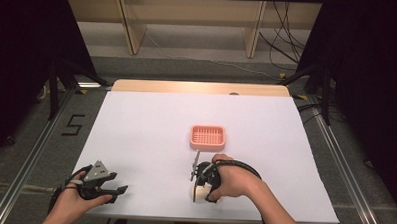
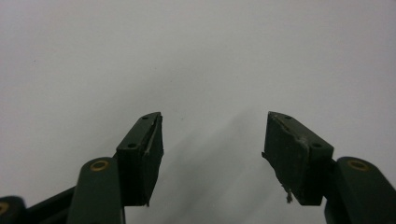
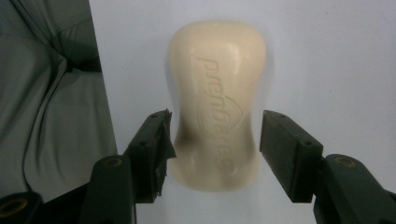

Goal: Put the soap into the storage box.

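Note:
A cream bar of soap (image 3: pixel 217 100) with raised lettering lies flat on the white table, close to the front edge. My right gripper (image 3: pixel 215 115) is open and straddles the bar's lower half, one jaw on each side: the left jaw nearly touches it, and a small gap shows at the right. From above, the right gripper (image 1: pixel 202 184) points back toward the person over the soap (image 1: pixel 198 195). A pink slotted soap dish (image 1: pixel 207 136) sits empty just beyond it. My left gripper (image 1: pixel 117 185) rests open at the front left, with bare table between its jaws (image 2: pixel 215 116).
The white sheet (image 1: pixel 151 130) covers the table, and a wooden strip (image 1: pixel 197 88) shows at the far edge. Grey fabric (image 3: pixel 46 116) lies past the table's front edge, right beside the soap. Black cables (image 1: pixel 284 45) trail on the floor behind.

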`<state>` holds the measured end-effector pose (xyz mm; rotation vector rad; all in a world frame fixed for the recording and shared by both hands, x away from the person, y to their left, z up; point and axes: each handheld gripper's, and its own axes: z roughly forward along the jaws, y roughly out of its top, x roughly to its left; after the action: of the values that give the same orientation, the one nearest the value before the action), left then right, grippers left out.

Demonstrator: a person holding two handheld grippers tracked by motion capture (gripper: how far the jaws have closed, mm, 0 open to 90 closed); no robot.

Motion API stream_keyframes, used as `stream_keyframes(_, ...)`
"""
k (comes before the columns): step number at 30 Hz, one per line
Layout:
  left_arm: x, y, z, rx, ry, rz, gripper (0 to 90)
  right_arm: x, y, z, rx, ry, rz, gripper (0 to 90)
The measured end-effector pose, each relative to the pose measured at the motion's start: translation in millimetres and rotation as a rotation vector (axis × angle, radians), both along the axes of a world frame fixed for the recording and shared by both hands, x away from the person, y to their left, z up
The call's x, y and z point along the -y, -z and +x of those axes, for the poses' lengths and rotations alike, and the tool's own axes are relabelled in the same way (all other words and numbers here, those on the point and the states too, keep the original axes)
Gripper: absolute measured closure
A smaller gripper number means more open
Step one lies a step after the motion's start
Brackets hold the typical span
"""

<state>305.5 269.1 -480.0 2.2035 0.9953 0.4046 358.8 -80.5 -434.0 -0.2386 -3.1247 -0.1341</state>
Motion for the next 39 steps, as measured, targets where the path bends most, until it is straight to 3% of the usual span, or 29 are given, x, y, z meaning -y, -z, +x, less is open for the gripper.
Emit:
stream_keyframes(2, 0.0, 0.1, 0.0, 0.0, 0.002, 0.001, 37.0, -2.1, 2.5, 2.5, 0.012, -0.032, 0.01, 43.9)
stream_keyframes(5, -0.3, -0.1, 0.6, 0.014, 0.002, 0.022, 37.0, -4.9, 4.6, 2.4, -0.005, -0.014, -0.001, 43.9)
stream_keyframes(6, -0.6, -0.3, 0.6, 0.011, 0.007, 0.022, 37.0, -5.6, 5.4, 4.1, -0.002, -0.043, 0.001, 44.0)
stream_keyframes(7, -0.6, -0.3, 0.6, 0.01, 0.008, 0.021, 37.0, -6.2, 6.0, 2.9, -0.01, -0.017, -0.01, 44.0)
stream_keyframes(8, -0.6, -0.4, 0.6, 0.01, 0.009, 0.023, 37.0, -6.7, 8.7, 6.7, 0.005, -0.075, 0.018, 44.1)
stream_keyframes(9, -0.6, -0.4, 0.6, 0.009, 0.01, 0.023, 37.0, -7.2, 8.4, 3.9, -0.008, -0.024, -0.011, 44.1)
stream_keyframes(10, -0.4, -0.5, 0.4, 0.009, 0.011, 0.02, 37.0, -7.2, 10.3, 4.1, -0.022, -0.015, -0.01, 44.2)
stream_keyframes(11, -3.4, -3.2, 1.1, -0.006, 0.047, 0.06, 37.0, -7.9, 11.9, 5.7, -0.012, -0.038, -0.007, 44.3)
stream_keyframes(12, -3.1, -3.0, 1.0, -0.004, 0.044, 0.054, 37.0, -8.4, 14.0, 7.8, -0.002, -0.069, 0.004, 44.3)
stream_keyframes(15, -3.2, -2.9, 1.0, -0.004, 0.045, 0.056, 37.0, -9.8, 15.8, 3.3, -0.036, 0.005, -0.029, 44.9)
stream_keyframes(16, -3.2, -2.9, 1.0, -0.005, 0.045, 0.056, 36.9, -10.3, 16.6, 6.7, -0.021, -0.039, -0.019, 45.3)
stream_keyframes(18, -3.1, -2.9, 1.0, -0.004, 0.045, 0.056, 37.0, -11.1, 17.7, 8.5, -0.014, -0.057, -0.008, 46.4)
stream_keyframes(19, -3.1, -2.9, 1.0, -0.004, 0.045, 0.057, 37.0, -11.5, 17.3, 6.6, -0.031, -0.025, -0.028, 47.1)
stream_keyframes(22, -3.2, -2.9, 1.0, -0.004, 0.046, 0.057, 36.9, -13.5, 17.9, 5.3, -0.039, -0.019, -0.044, 47.5)
stream_keyframes(24, -3.2, -2.9, 1.1, -0.004, 0.045, 0.057, 36.9, -14.4, 20.9, 9.0, -0.028, -0.071, -0.011, 48.7)
stream_keyframes(25, -3.2, -2.8, 1.1, -0.004, 0.046, 0.057, 36.9, -14.8, 20.8, 7.3, -0.029, -0.05, -0.017, 49.4)
stream_keyframes(27, -3.2, -2.8, 1.1, -0.005, 0.047, 0.059, 37.0, -15.1, 21.3, 8.1, -0.028, -0.062, -0.017, 49.5)
stream_keyframes(29, -2.4, -1.7, 0.4, -0.01, 0.039, 0.042, 37.0, -14.8, 22.4, 5.8, -0.048, -0.017, -0.04, 49.8)
stream_keyframes(33, -2.4, -1.8, 0.5, -0.01, 0.04, 0.042, 37.0, -15.8, 23.3, 7.2, -0.054, -0.02, -0.038, 49.9)
stream_keyframes(35, -2.4, -1.7, 0.5, -0.01, 0.04, 0.041, 37.0, -15.7, 25.9, 8.7, -0.05, -0.044, -0.002, 50.0)
stream_keyframes(37, -3.0, -2.5, 1.1, 0.001, 0.049, 0.054, 37.0, -15.4, 24.6, 6.4, -0.062, -0.012, -0.019, 50.1)
stream_keyframes(39, -3.0, -2.4, 1.0, 0.001, 0.048, 0.054, 37.0, -14.6, 24.0, 6.3, -0.057, -0.023, -0.017, 50.2)
